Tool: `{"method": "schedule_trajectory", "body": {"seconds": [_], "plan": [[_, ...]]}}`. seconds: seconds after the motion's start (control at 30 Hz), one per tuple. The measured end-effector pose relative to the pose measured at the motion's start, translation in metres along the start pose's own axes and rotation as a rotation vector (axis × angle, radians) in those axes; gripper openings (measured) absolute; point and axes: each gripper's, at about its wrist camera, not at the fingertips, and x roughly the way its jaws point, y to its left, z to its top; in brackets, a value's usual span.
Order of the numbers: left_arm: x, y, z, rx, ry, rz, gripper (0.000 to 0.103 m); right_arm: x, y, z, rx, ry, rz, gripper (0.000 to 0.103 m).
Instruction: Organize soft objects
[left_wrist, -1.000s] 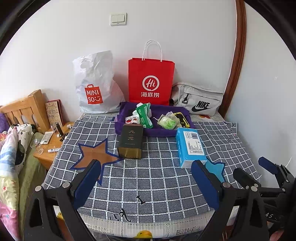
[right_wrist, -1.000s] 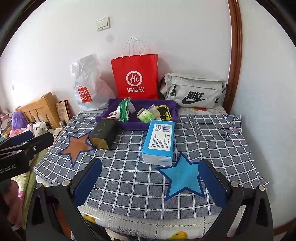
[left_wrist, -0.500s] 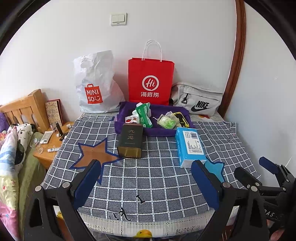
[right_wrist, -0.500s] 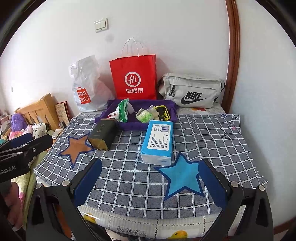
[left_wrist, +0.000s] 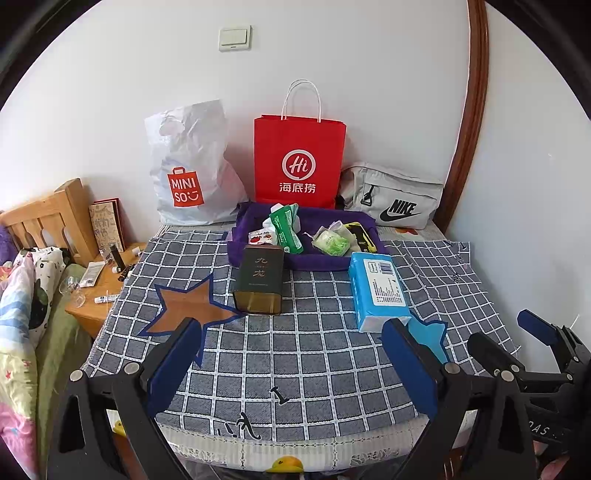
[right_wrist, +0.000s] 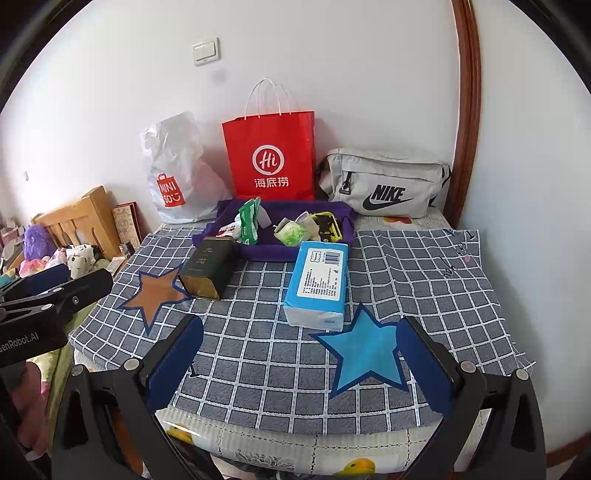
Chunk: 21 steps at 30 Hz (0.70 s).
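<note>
A blue tissue pack (left_wrist: 378, 291) (right_wrist: 319, 282) lies on the checked cloth, just behind a blue star patch (right_wrist: 364, 350). A dark tea tin (left_wrist: 260, 280) (right_wrist: 208, 267) lies on its side beside a brown star patch (left_wrist: 186, 306) (right_wrist: 155, 291). Behind both, a purple tray (left_wrist: 317, 260) (right_wrist: 266, 252) holds a green wipes pack (left_wrist: 286, 229), a pale green pouch (left_wrist: 330, 242) and small packets. My left gripper (left_wrist: 291, 358) stands open at the near edge, empty. The right gripper (right_wrist: 299, 354) is open too, holding nothing, short of the tissue pack.
Against the wall stand a white Miniso bag (left_wrist: 188, 166), a red paper bag (left_wrist: 299, 158) and a grey Nike pouch (left_wrist: 393, 199). A wooden bedside shelf (left_wrist: 107, 284) with small items and a wooden headboard (left_wrist: 44, 214) lie to the left. Wall closes the right side.
Both views have crept slightly closer and shifted a little; the right gripper's view turned a bit leftward. No object on the cloth has moved.
</note>
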Motion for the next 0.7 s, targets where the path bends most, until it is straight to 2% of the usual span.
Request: {"method": "schedule_trajectory", "body": {"seconds": [0.7], "plan": [[-0.0005,0.0009,0.0003,0.001,-0.001,-0.002,0.099,-0.0017,0.0007,-0.0003,-0.003,-0.003,0.004,0.103]]}}
